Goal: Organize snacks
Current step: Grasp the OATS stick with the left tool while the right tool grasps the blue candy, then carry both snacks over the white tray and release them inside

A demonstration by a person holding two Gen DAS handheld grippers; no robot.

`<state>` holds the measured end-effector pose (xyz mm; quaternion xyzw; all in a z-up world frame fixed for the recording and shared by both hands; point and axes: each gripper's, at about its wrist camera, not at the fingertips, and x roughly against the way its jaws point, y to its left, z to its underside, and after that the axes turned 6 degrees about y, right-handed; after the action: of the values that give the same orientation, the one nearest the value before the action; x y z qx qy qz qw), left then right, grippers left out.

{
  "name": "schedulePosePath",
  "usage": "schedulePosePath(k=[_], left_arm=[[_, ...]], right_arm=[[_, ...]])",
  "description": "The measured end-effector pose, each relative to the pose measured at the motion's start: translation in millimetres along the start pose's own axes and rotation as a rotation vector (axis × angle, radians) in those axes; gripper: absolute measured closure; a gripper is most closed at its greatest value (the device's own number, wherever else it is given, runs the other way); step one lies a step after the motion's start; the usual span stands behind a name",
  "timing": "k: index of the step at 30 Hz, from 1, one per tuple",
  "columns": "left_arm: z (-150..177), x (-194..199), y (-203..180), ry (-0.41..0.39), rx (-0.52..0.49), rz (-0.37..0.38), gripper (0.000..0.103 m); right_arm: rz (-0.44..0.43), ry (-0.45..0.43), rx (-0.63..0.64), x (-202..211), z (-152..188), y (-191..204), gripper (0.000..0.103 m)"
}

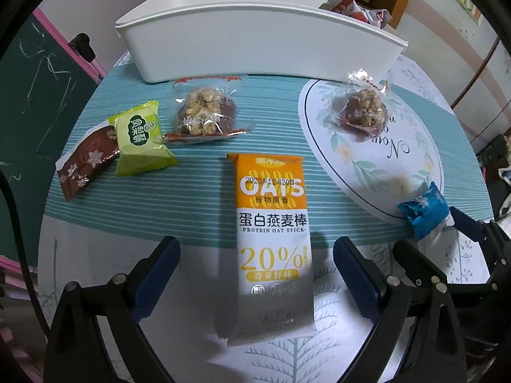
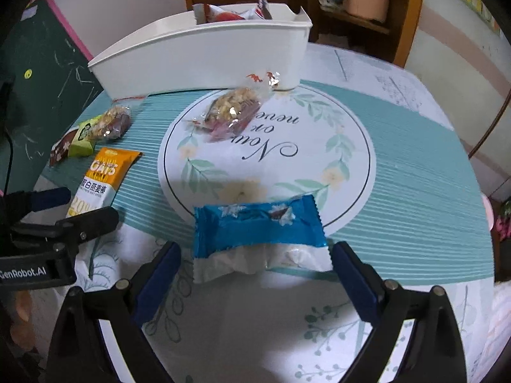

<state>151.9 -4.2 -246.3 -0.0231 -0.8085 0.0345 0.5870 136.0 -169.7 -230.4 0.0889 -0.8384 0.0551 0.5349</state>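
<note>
My left gripper (image 1: 255,255) is open, its fingers on either side of the orange-and-white oat bar (image 1: 273,239), not touching it. My right gripper (image 2: 255,255) is open around the blue-and-white snack packet (image 2: 258,236), which lies flat on the table. The white bin (image 1: 255,44) stands at the back with red wrappers (image 2: 230,14) inside. A clear nut snack (image 1: 204,111), a green packet (image 1: 140,137) and a brown packet (image 1: 86,162) lie to the left. Another clear nut snack (image 2: 233,111) lies on the round print.
The round table has a teal striped cloth (image 2: 399,159) with a white circular print (image 2: 319,166). A green chalkboard (image 1: 35,95) stands at the left. A wooden cabinet (image 2: 367,9) is behind the table. The left gripper shows in the right wrist view (image 2: 64,210).
</note>
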Motion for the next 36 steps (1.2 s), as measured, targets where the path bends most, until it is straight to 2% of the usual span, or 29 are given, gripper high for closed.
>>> schedulePosePath(k=[4, 6, 9, 11, 13, 14, 15, 20, 27, 36], left_arm=[[3, 0, -7, -0.024, -0.027, -0.054, 0.019], [4, 0, -8, -0.033, -0.034, -0.054, 0.024], [4, 3, -9, -0.042, -0.034, -0.054, 0.038], [4, 6, -10, -0.049, -0.036, -0.054, 0.056], [4, 7, -12, -0.053, -0.042, -0.056, 0.062], [4, 8, -13, -0.055, -0.043, -0.059, 0.063], [4, 8, -13, -0.056, -0.042, -0.059, 0.063], [7, 10, -14, -0.060, -0.035, -0.063, 0.064], [10, 14, -11, -0.055, -0.027, -0.060, 0.065], [6, 48, -13, -0.087, -0.049, -0.032, 0.065]], right_arm=[[0.013, -0.013, 0.013, -1, 1, 2, 0.008], [0.014, -0.019, 0.011, 0, 0, 2, 0.011], [0.012, -0.032, 0.015, 2, -2, 1, 0.024], [0.009, -0.038, 0.021, 2, -3, 2, 0.032], [0.003, -0.050, 0.031, 4, -3, 4, 0.042], [0.001, -0.054, 0.035, 4, -2, 5, 0.049], [-0.002, -0.057, 0.039, 5, -2, 6, 0.052], [-0.008, -0.062, 0.029, 6, -1, 7, 0.059], [-0.050, -0.056, 0.007, 9, 2, 7, 0.062], [-0.101, -0.086, 0.011, 31, 3, 16, 0.063]])
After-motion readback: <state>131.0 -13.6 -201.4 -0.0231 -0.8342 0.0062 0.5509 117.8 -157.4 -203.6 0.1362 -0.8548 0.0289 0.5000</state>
